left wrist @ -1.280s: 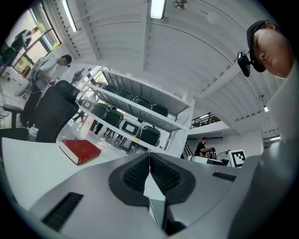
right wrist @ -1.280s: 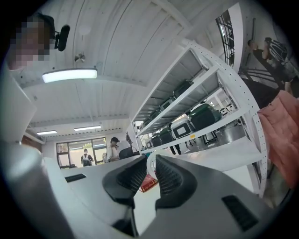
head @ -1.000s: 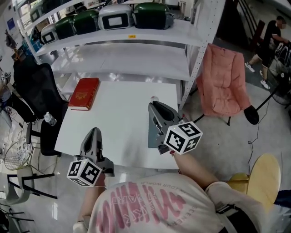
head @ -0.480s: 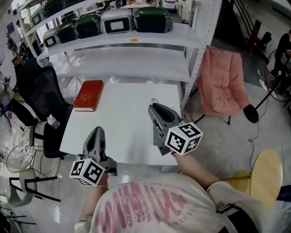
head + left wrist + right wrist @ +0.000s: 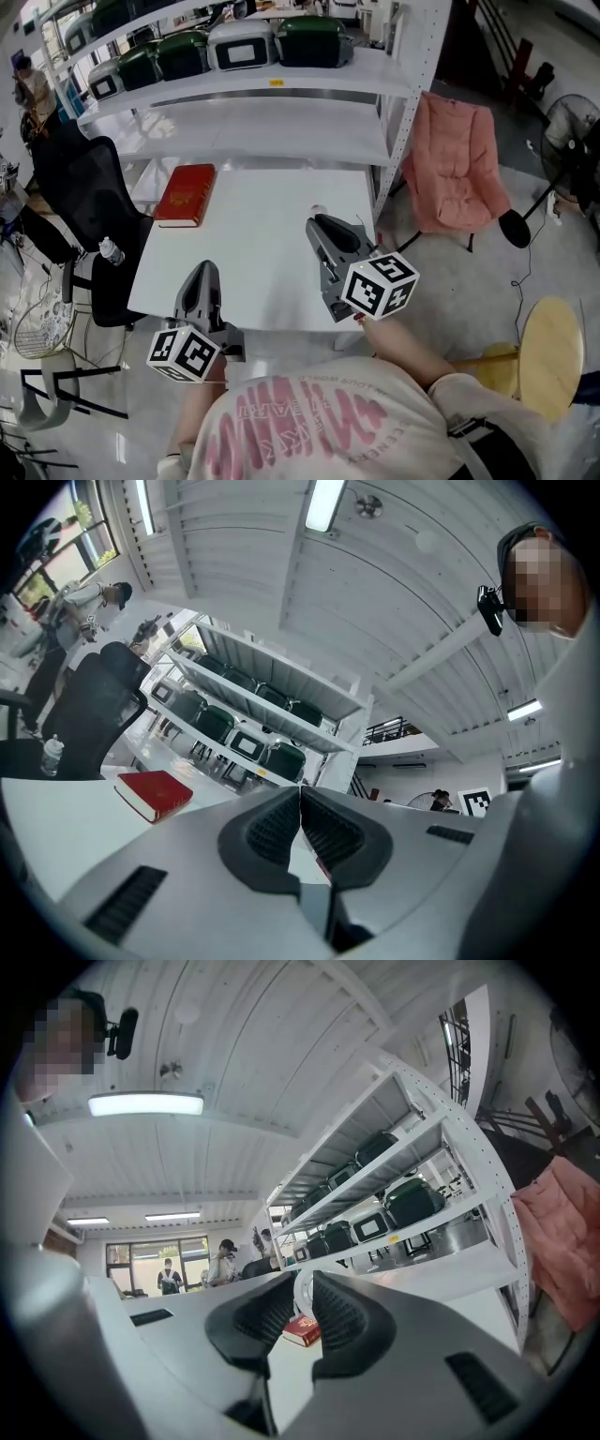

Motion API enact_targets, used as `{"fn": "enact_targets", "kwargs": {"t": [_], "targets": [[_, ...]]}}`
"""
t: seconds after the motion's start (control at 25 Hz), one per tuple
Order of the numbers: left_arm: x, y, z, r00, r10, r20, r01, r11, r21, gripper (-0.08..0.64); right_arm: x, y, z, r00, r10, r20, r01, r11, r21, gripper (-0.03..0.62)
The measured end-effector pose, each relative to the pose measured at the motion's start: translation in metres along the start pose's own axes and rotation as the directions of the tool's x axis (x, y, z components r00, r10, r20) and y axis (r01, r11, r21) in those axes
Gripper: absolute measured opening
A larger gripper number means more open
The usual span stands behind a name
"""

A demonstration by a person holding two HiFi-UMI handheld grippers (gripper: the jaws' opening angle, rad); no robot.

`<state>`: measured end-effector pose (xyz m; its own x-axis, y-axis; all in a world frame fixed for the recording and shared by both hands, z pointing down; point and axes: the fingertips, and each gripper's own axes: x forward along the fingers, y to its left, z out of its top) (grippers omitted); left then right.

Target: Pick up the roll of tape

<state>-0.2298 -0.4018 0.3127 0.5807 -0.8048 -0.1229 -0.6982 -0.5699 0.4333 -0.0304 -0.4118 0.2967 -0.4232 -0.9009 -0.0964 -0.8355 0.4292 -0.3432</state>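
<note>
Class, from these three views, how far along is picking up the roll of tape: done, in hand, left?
Done: the fingers of the right gripper are closed on the white roll of tape. In hand: it is held over the table; whether it has cleared the surface I cannot tell. Left: perhaps lifting it clear. The left gripper is shut and empty.

One book [image 5: 184, 194], perhaps one tape roll [image 5: 319, 205]

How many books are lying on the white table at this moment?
1. The red book lies flat at the table's far left corner. The left gripper and the right gripper cover part of the near side, so another could be hidden there.
</note>
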Motion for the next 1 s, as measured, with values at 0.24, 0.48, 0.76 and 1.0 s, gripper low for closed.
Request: {"fn": "enact_targets", "kwargs": {"t": [0.24,0.48,0.76,1.0], "targets": [[-0.016,-0.006,0.003,1.000,-0.020,-0.005,0.020,1.000,-0.002,0.025,-0.015,0.016,-0.001,1.000,-0.016,0.006,0.016,1.000,-0.002,0.077],[-0.038,-0.010,0.007,0.999,-0.042,-0.010,0.042,0.999,-0.006,0.025,-0.032,0.038,-0.007,0.999,-0.037,0.011,0.037,0.999,-0.005,0.077],[-0.072,-0.020,0.008,0.998,-0.064,-0.027,0.065,0.998,0.007,0.025,-0.061,0.067,-0.019,0.998,-0.058,0.007,0.058,0.998,-0.023,0.075],[-0.095,-0.022,0.001,0.997,-0.070,-0.037,0.070,0.998,-0.003,0.025,-0.078,0.080,-0.033,0.997,-0.081,-0.009,0.080,0.996,-0.024,0.075]]}}
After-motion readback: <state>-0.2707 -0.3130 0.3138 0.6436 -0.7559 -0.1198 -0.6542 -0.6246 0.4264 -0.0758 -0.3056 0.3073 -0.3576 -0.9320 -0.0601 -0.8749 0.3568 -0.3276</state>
